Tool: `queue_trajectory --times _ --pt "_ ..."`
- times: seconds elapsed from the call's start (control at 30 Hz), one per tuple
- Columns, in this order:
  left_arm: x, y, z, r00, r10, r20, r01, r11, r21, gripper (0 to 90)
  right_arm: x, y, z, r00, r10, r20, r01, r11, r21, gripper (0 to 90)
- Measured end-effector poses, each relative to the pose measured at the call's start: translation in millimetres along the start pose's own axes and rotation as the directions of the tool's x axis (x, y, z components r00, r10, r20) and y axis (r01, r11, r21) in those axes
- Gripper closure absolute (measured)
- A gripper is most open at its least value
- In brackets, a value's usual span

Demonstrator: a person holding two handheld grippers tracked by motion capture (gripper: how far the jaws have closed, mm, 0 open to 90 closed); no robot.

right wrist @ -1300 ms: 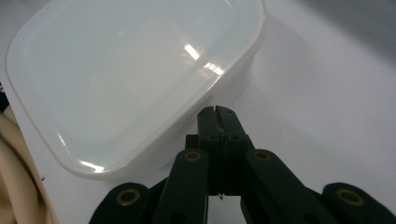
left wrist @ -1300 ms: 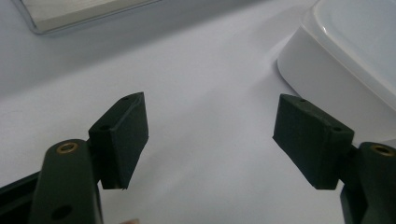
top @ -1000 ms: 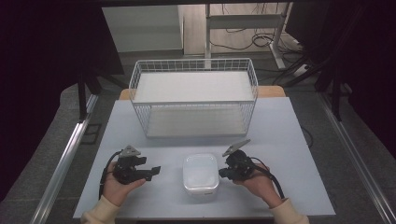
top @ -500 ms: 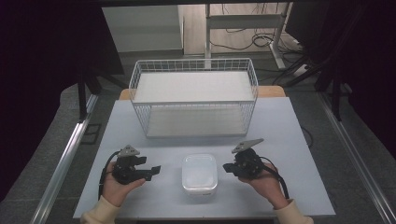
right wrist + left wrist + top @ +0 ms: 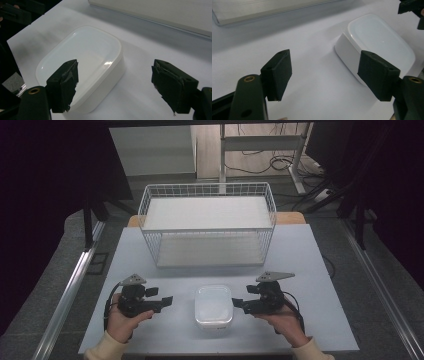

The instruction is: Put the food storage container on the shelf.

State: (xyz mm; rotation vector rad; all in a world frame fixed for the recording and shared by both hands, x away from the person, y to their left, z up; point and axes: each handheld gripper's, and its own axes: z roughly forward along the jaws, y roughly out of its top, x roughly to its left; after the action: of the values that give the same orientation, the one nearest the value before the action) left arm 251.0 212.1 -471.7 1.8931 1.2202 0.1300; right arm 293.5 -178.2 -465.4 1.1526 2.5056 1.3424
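Both tongs [image 5: 169, 299] [image 5: 239, 304] gape wide beside container [image 5: 213, 306].

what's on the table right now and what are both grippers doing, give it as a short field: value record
surface: pale table
container: white lidded box, near front edge, between the two grippers
basket: white wire basket, behind the box, nothing seen in it
left gripper: jaws open, pointing at the box's left side, not touching it
right gripper: jaws open, close to the box's right side, holding nothing
hands: left hand and right hand, one on each gripper
lid: on the box
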Motion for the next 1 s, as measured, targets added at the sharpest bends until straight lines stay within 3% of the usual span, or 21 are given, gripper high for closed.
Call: queue_trajectory --times 0.33,0.43,0.6,0.73,0.8,1.0 --pt "-11.6 6.9 13.9 0.9967 -0.036 0.073 0.033 0.9988 0.037 24.6 -1.1 -1.1 -0.1 0.9984 0.056 -0.009 -0.056 0.998 -0.005 24.7" --pt "-16.1 9.8 16.8 0.9917 -0.053 0.117 0.048 0.9981 0.039 24.0 -0.5 -0.9 -0.3 0.9969 0.077 -0.013 -0.077 0.997 -0.004 25.5" --pt "-20.0 12.6 22.2 0.9878 -0.078 0.135 0.072 0.9963 0.046 24.0 1.3 -0.5 4.1 0.9953 0.094 -0.021 -0.094 0.995 0.015 26.9" --pt "-20.2 13.3 32.1 0.9764 -0.136 0.168 0.129 0.9902 0.054 23.6 2.0 -1.2 9.3 0.9938 0.107 -0.030 -0.106 0.994 0.021 26.7" --pt "-20.7 13.6 36.3 0.9736 -0.150 0.172 0.141 0.9881 0.062 23.8 2.5 -1.5 12.6 0.9914 0.125 -0.039 -0.124 0.992 0.028 26.7" --pt "-24.5 13.4 45.5 0.9713 -0.151 0.183 0.138 0.9869 0.084 24.1 6.6 -3.6 23.1 0.9889 0.137 -0.056 -0.134 0.989 0.054 27.3"
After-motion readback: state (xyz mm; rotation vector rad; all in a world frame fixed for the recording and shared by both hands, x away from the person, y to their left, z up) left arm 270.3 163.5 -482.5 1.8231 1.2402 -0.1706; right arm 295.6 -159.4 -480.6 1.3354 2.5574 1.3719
